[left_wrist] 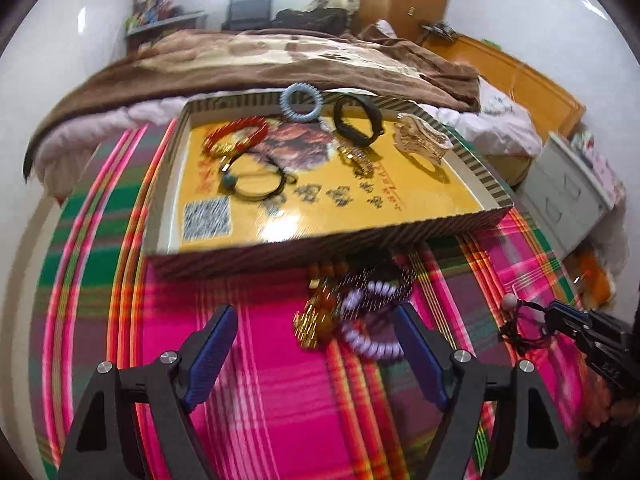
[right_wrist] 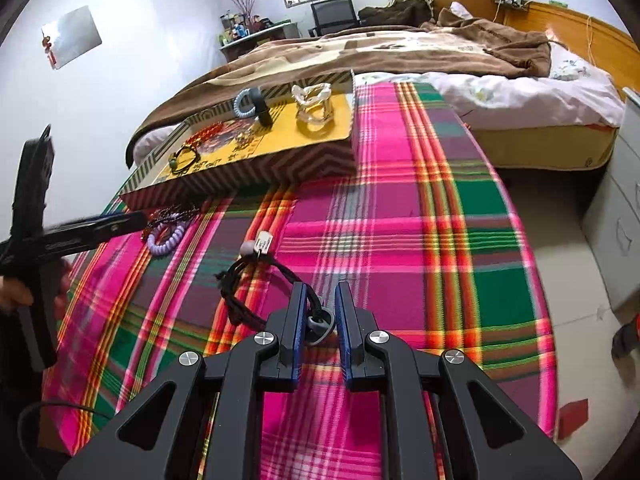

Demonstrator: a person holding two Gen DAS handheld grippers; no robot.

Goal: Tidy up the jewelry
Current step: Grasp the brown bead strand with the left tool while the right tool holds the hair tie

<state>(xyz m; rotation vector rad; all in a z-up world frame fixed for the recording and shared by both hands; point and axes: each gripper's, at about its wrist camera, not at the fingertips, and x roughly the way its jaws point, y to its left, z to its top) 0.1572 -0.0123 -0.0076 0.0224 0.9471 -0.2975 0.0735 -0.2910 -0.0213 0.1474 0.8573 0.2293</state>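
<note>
A shallow box lid with a yellow inside [left_wrist: 420,200] [right_wrist: 280,140] lies on the plaid cloth and holds a red bead bracelet [left_wrist: 236,136], a blue coil tie [left_wrist: 301,102], a black band [left_wrist: 358,120], a clear claw clip [left_wrist: 420,140] and a dark hair tie with a teal bead [left_wrist: 256,180]. A pile with a purple coil tie [left_wrist: 370,320] [right_wrist: 166,240] and gold pieces lies in front of the box. My left gripper [left_wrist: 316,328] is open just short of that pile. My right gripper [right_wrist: 320,300] is shut on a black cord hair tie [right_wrist: 256,276] with a white bead.
The table carries a pink, green and orange plaid cloth [right_wrist: 400,240]. A bed with a brown blanket [right_wrist: 400,52] stands behind it. White drawers [right_wrist: 616,208] stand at the right. The right gripper shows at the right edge of the left wrist view [left_wrist: 560,320].
</note>
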